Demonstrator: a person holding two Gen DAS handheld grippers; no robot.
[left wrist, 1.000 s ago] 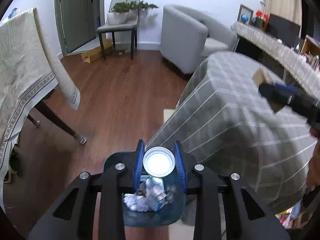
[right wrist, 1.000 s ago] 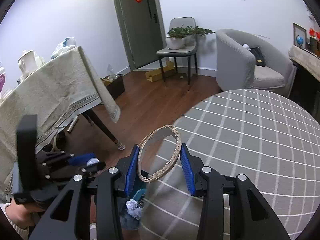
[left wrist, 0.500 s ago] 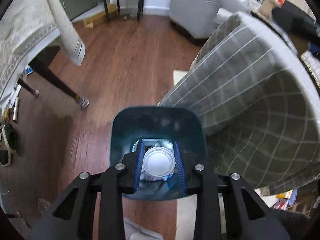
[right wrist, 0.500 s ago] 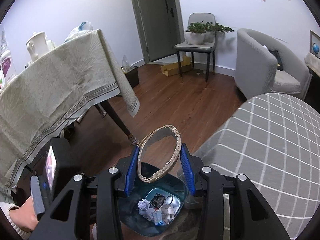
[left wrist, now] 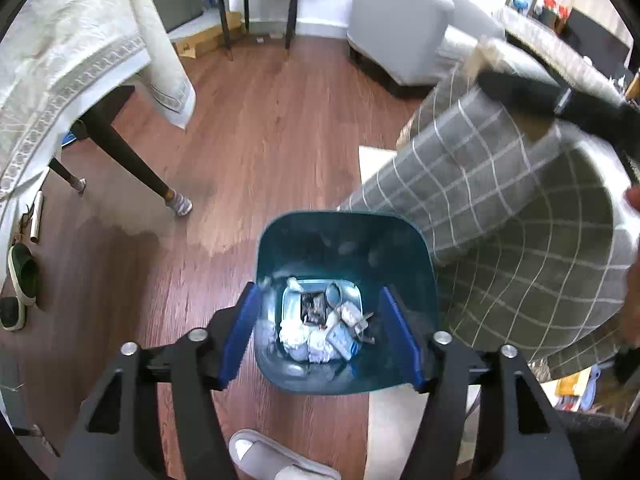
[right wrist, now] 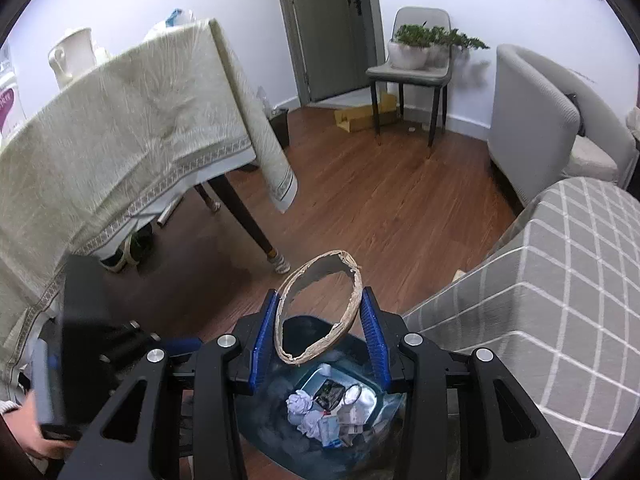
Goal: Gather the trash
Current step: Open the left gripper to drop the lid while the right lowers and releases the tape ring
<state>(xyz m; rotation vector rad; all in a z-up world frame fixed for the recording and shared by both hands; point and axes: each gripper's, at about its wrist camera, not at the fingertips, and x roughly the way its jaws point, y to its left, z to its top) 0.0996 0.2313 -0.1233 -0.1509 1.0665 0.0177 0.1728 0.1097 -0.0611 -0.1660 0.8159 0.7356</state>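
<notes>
A dark teal trash bin stands on the wood floor beside the grey checked table. It holds crumpled paper, wrappers and a small clear cup. My left gripper hangs right above the bin mouth, open and empty. My right gripper is shut on a torn cardboard ring, held above the bin. The left gripper's body shows at the left in the right wrist view.
The grey checked tablecloth hangs close on the bin's right. A table with a cream cloth and dark legs stands to the left. A slipper lies near the bin. A chair and armchair stand at the back.
My left gripper opened over the bin and the clear cup it held dropped in. My right gripper moved with the cardboard ring from over the checked table to above the bin.
</notes>
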